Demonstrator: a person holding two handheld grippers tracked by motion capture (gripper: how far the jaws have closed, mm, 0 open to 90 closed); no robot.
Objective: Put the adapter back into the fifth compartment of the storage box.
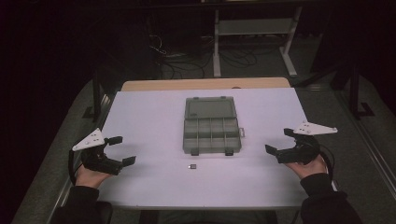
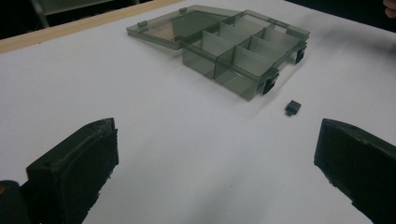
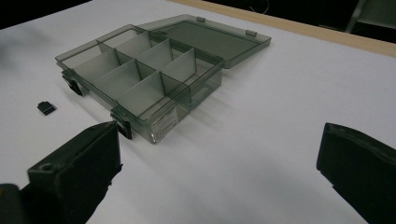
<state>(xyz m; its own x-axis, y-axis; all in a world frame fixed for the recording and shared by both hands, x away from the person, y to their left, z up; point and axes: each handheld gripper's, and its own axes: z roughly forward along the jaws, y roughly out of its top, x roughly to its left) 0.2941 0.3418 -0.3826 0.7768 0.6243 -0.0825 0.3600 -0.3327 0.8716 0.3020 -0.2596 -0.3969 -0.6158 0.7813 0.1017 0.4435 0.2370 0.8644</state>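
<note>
A smoky clear compartment box [image 1: 211, 131] lies open in the middle of the white table [image 1: 149, 116], lid folded back flat; its cells look empty [image 2: 243, 51] [image 3: 140, 70]. A small black part [image 1: 192, 166] [image 2: 293, 107] [image 3: 45, 108] rests on the table just in front of the box. My left gripper [image 1: 120, 150] sits at the table's left edge, open, nothing between its jaws [image 2: 215, 163]. My right gripper [image 1: 279, 141] is at the right edge, also open and holding nothing [image 3: 219, 163]. Both are well apart from the box and the part.
A wooden strip [image 1: 205, 84] runs along the table's far edge. Beyond it the dark floor holds cables [image 1: 187, 60] and a white shelf frame [image 1: 254, 32]. A black stand [image 1: 95, 98] stands at the left, another [image 1: 357, 93] at the right.
</note>
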